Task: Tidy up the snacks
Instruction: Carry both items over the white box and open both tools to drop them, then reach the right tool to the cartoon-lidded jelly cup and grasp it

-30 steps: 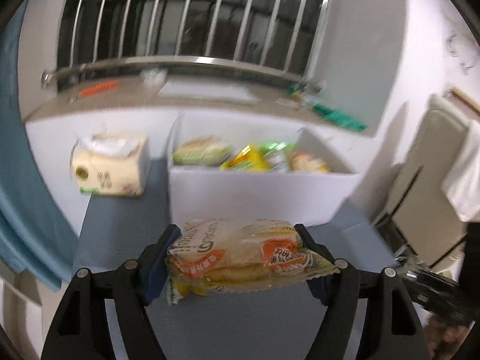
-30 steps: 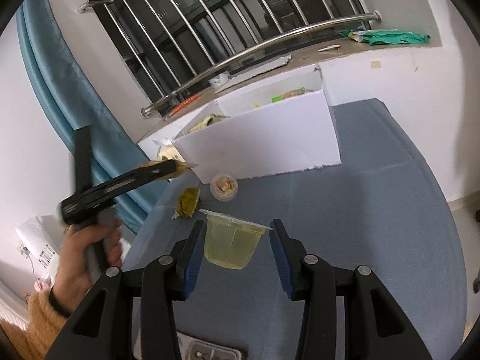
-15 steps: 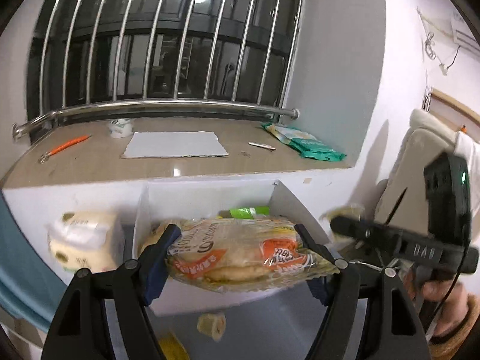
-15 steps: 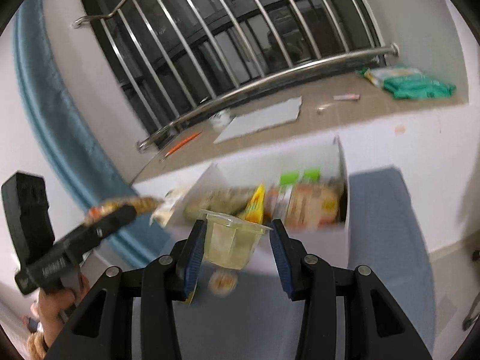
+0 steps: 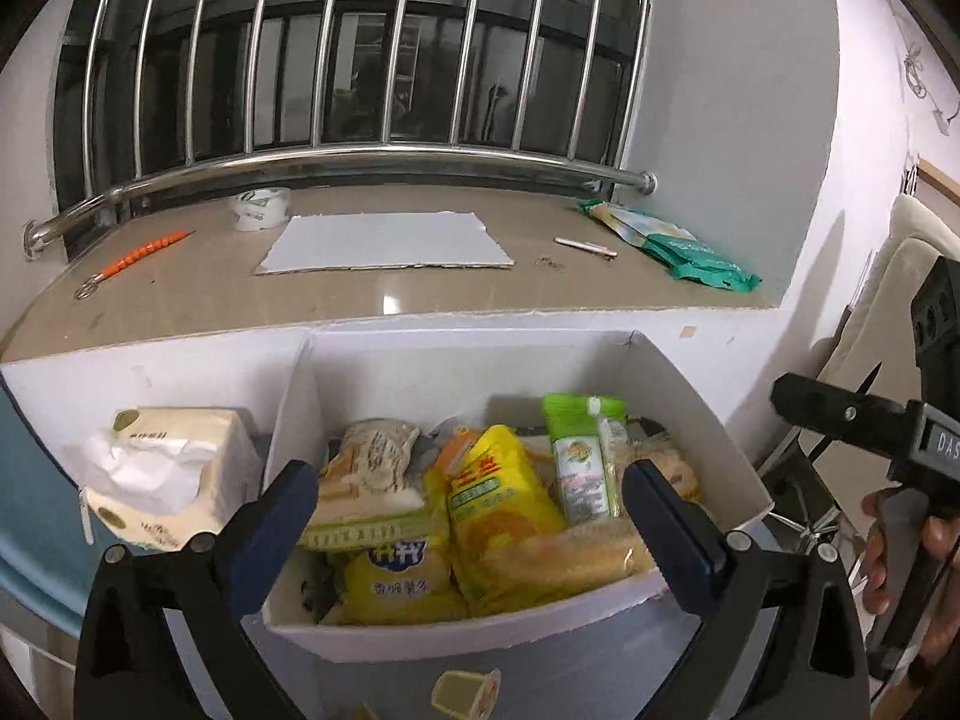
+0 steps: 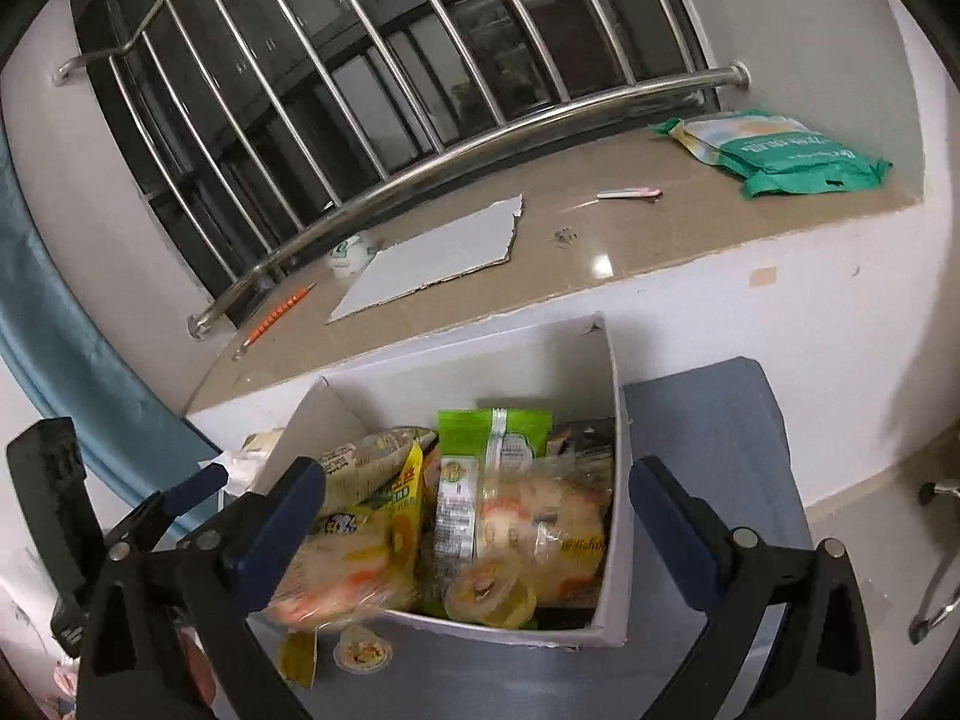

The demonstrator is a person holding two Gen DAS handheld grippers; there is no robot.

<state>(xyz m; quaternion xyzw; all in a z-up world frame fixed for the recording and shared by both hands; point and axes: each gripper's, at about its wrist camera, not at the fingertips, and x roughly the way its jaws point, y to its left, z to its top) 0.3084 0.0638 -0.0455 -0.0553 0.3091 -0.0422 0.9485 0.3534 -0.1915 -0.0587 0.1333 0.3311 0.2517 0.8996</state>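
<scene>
The white cardboard box (image 5: 480, 639) sat on the blue-grey tabletop (image 6: 708, 420) against the wall under the window sill, packed with snacks: a yellow packet (image 5: 498, 510), a green packet (image 6: 492, 438), a jelly cup (image 6: 492, 591). One jelly cup (image 5: 465, 690) lay on the tabletop just in front of the box. Your left tool (image 5: 465, 516) and right tool (image 6: 474, 516) were both opening wide over the box; nothing sat between the jaws. A tissue pack (image 5: 162, 474) stood left of the box.
</scene>
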